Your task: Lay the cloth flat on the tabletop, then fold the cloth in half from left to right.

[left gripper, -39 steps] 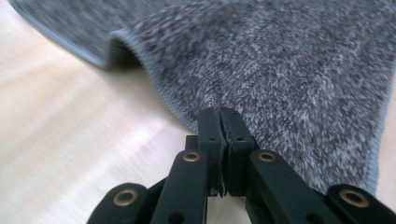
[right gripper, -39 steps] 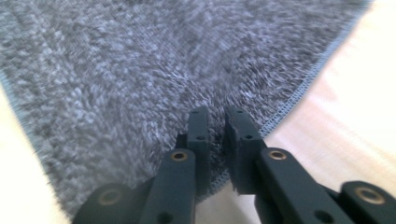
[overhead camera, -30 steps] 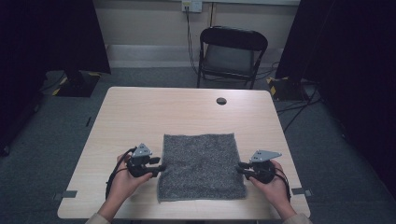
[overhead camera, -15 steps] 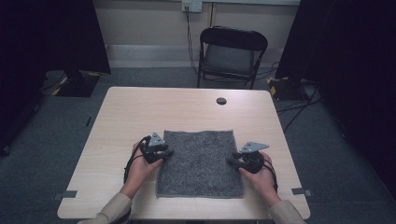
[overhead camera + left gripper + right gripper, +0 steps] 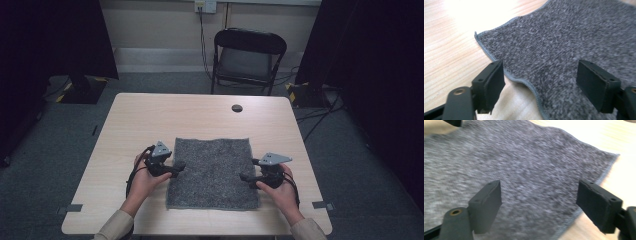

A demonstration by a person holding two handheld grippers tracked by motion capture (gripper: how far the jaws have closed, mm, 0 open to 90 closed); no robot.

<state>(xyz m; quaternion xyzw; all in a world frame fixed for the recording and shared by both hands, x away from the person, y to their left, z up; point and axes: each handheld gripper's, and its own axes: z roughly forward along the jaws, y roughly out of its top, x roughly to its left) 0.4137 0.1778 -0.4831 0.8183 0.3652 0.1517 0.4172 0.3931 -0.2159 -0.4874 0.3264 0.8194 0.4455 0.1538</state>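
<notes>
The left gripper (image 5: 179, 166) sits at the left edge of the grey cloth (image 5: 212, 172), its jaws spread wide with the stitched hem between them. The cloth lies flat on the near middle of the table (image 5: 150, 120). At its right edge the right gripper (image 5: 245, 177) also stands open, jaws apart over the hem. A small dark disc (image 5: 237, 108) rests far back.

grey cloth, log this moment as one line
left gripper: open, at cloth's left edge | right gripper: open, at right edge | grey cloth: flat on table
</notes>
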